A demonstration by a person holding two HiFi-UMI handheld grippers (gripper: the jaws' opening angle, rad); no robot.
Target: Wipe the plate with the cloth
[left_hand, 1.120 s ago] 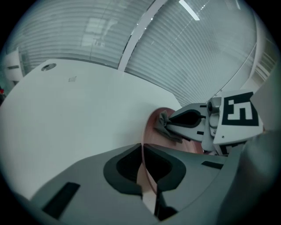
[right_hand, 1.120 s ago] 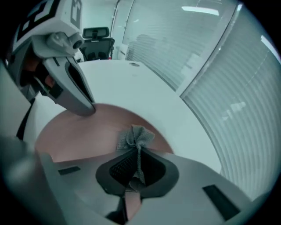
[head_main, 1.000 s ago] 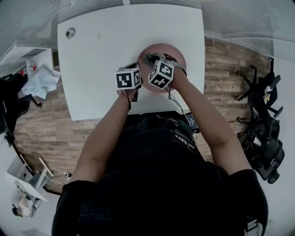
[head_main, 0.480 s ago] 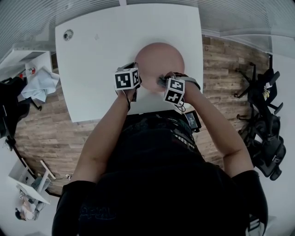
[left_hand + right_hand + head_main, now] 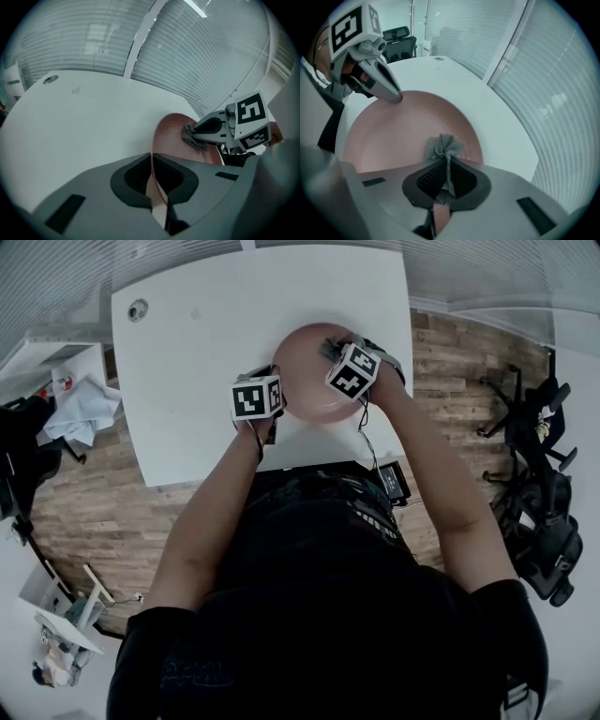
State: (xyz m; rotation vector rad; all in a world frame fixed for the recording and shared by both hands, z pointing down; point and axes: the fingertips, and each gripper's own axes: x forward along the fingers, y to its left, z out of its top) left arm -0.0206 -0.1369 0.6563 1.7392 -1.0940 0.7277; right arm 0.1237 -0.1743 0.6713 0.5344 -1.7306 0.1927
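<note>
Right gripper view: cloth [image 5: 444, 146] in tool [image 5: 446, 165]

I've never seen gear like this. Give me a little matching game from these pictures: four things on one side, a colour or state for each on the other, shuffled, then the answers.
Things:
1. plate
2. cloth
3. left gripper
4. table

Descriptions:
a. grey, pinched by the right gripper
b. white
c. pink
d. shut on the plate's rim

Pairs: 1-c, 2-a, 3-d, 4-b
</note>
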